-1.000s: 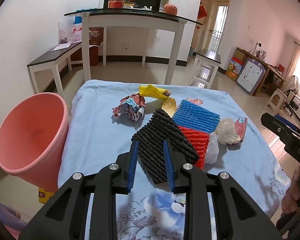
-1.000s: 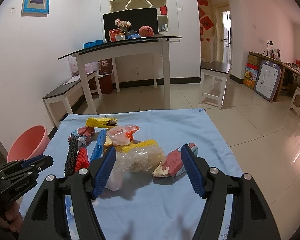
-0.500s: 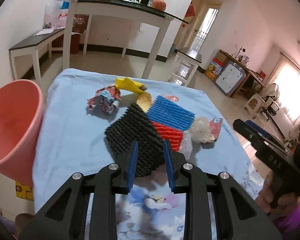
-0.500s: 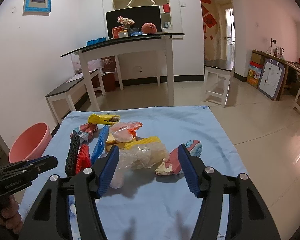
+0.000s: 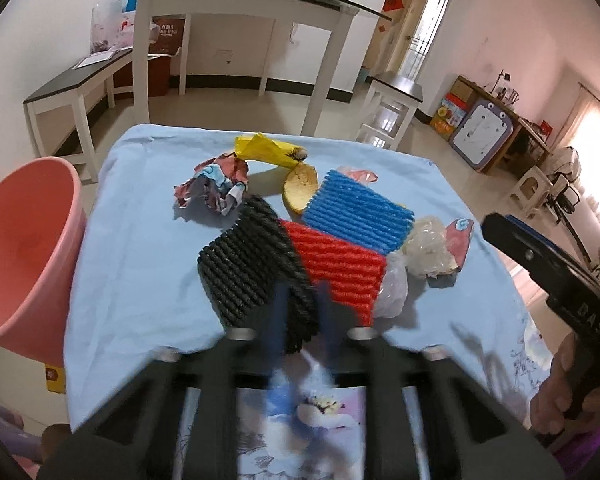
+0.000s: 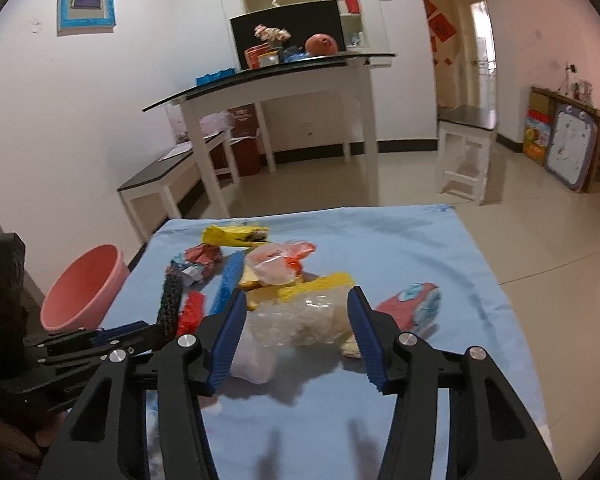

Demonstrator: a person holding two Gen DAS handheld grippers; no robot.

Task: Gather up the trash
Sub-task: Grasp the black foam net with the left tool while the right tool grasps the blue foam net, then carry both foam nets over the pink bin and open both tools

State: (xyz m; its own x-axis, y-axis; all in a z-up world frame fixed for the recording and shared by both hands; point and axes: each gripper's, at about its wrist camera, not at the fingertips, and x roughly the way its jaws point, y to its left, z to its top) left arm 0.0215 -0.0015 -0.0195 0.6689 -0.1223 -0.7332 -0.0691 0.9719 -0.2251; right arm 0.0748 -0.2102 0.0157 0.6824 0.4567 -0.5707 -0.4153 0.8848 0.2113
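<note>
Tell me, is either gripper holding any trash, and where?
The left gripper has just closed on the near edge of the black foam net. The right gripper, closing around the clear plastic wrap, isn't gripping yet.

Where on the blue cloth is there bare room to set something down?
Bare: the strip between the pink bin and black foam net, and the cloth's far right side beyond the red wrapper. Crowded: the middle pile.
</note>
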